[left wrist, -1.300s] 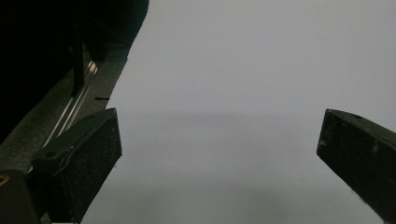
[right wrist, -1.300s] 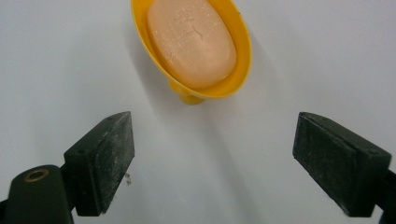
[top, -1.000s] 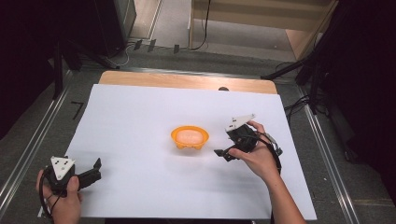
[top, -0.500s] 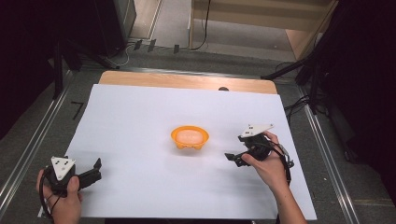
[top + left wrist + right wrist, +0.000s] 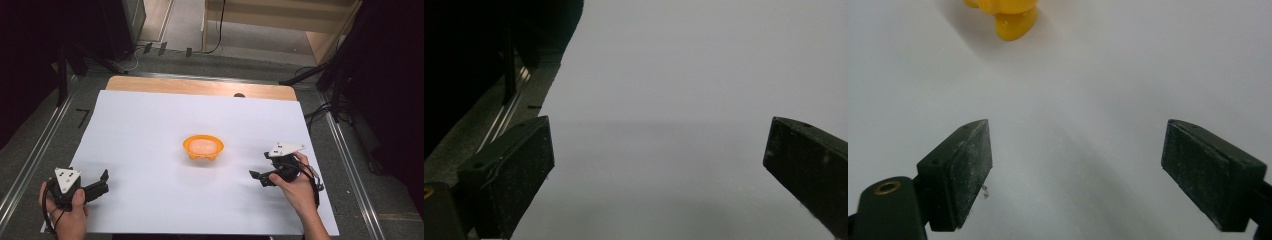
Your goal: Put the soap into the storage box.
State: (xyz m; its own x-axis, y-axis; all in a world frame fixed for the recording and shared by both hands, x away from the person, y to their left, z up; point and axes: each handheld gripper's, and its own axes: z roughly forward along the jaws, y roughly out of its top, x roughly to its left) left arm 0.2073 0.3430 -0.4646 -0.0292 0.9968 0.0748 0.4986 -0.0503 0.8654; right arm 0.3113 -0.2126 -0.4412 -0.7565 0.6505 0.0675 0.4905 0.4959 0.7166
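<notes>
An orange bowl (image 5: 203,147) with a pale pink lump inside sits near the middle of the white sheet (image 5: 150,125). My right gripper (image 5: 260,176) rests low at the right, a hand's width right of the bowl and a little nearer the person, jaws wide apart with nothing between them. In the right gripper view the gripper (image 5: 1075,175) faces bare sheet, and a foot of the bowl (image 5: 1013,22) shows at the top. My left gripper (image 5: 102,181) sits at the near left corner, open and empty; in its own view the gripper (image 5: 659,170) faces bare sheet.
The white sheet covers a wooden table (image 5: 200,86) whose bare strip shows at the far edge. Metal rails (image 5: 30,160) run along both sides. The sheet's left edge and a dark floor strip (image 5: 499,115) appear in the left gripper view.
The right hand has carried its gripper away from beside the bowl, right and toward the person, down onto the sheet. The left gripper has stayed put.
</notes>
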